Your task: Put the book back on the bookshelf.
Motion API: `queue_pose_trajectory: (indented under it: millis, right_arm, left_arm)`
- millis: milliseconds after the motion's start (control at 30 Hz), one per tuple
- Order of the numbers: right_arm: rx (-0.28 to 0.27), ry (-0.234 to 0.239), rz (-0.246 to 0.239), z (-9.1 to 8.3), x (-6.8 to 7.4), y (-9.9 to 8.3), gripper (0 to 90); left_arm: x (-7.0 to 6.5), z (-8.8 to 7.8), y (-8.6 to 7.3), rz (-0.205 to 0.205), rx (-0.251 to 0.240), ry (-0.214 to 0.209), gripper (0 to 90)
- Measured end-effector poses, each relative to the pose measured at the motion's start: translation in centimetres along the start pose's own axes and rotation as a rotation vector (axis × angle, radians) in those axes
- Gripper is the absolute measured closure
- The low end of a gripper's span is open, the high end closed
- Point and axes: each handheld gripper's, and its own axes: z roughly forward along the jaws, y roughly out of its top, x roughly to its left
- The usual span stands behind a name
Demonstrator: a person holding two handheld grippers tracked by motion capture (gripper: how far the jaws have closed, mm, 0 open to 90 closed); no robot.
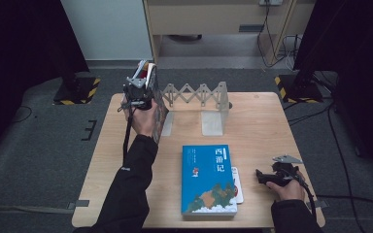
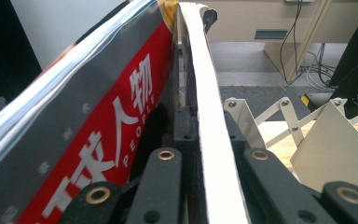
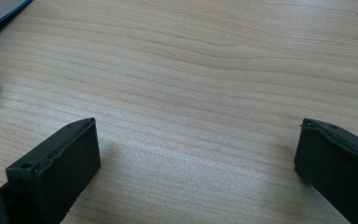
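From above, the left gripper (image 1: 143,87) stands raised at the left end of the metal rack (image 1: 209,99), holding a magazine (image 1: 150,77) upright on edge there; the blue book (image 1: 209,179) lies flat on the bench (image 1: 257,126) in front of the rack, with the right gripper (image 1: 272,175) resting low just to the book's right. The left gripper view adds what the high view cannot: the magazine (image 2: 102,116) has a red cover with white lettering, and the jaws are closed narrow on its white page edge, the rack (image 2: 326,140) just beyond. The right gripper view shows its jaws spread wide over bare bench (image 3: 191,84), holding nothing.
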Motion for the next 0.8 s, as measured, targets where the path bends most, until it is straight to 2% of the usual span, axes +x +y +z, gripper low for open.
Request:
queue_pose_trajectory:
  millis: [133,267,433,600,800]
  right_arm:
    - [0.000,0.000,0.000,0.0,0.0,0.0,0.3]
    - [0.000,0.000,0.000,0.0,0.0,0.0,0.3]
    - [0.000,0.000,0.000,0.0,0.0,0.0,0.3]
    - [0.000,0.000,0.000,0.0,0.0,0.0,0.3]
    - [0.000,0.000,0.000,0.0,0.0,0.0,0.3]
  left_arm:
    - [0.0,-0.6,-0.1,0.012,-0.026,0.001,75.3]
    - [0.1,-1.2,-0.2,0.007,-0.027,-0.015,70.3]
    - [0.0,-2.0,-0.6,0.005,-0.019,-0.048,65.1]
    - [0.1,-2.9,-1.0,0.004,-0.034,-0.081,60.4]
    - [0.5,-4.0,-1.7,-0.030,-0.053,-0.131,57.0]
